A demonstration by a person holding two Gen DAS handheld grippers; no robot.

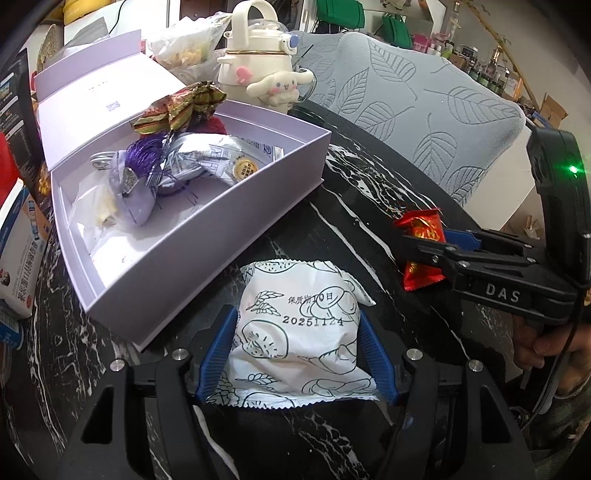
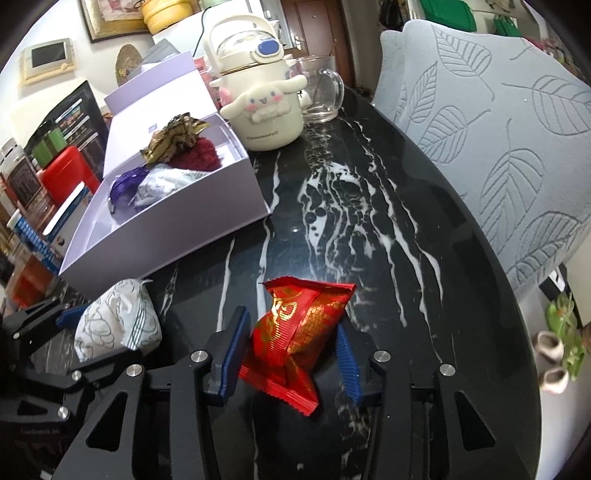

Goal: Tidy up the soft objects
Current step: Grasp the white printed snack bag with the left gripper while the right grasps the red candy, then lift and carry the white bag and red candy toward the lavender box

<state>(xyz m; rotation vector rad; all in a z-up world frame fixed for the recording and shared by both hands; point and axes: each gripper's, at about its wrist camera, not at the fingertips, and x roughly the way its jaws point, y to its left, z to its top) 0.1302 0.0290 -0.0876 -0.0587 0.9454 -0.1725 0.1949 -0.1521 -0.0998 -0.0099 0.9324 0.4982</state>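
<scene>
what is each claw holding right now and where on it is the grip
The left claw grips the white printed packet across its middle. The right claw has closed on the red snack packet, pinching its sides near the middle.

We see a crowded living space around a black marble table.

Our landmark is the black, white-veined marble table. Just beyond its right edge stands a chair in a grey leaf-patterned cover. Behind the table's far end we find a brown door. To the far left of the table a pale wall carries a small wall panel and a framed picture. Past the chair we make out shelves of bottles and green bags.
</scene>
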